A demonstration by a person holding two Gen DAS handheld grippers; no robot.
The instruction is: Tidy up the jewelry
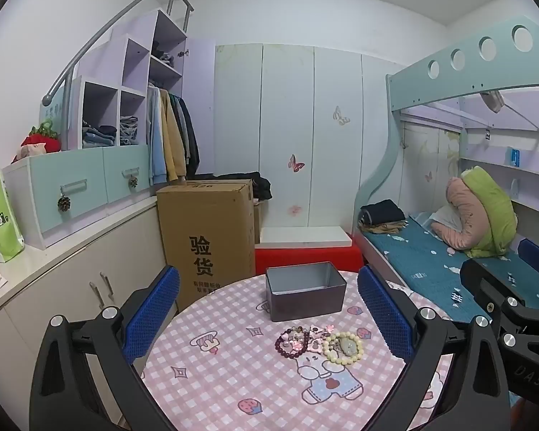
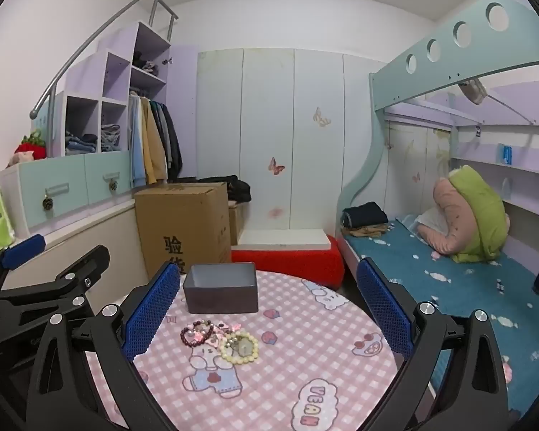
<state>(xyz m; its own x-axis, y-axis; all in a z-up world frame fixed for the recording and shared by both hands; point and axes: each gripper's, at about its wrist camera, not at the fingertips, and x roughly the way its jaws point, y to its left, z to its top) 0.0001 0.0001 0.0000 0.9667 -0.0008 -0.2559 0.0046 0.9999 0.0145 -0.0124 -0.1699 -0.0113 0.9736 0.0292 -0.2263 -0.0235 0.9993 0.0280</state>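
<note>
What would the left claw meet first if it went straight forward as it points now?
Probably the tin: it stands centred between the open left claw fingers. The bracelets lie nearer but lower, so depth is uncertain.

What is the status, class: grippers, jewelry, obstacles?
Left gripper, right gripper open, empty. Jewelry on table, tin behind. Nothing blocking.
</note>
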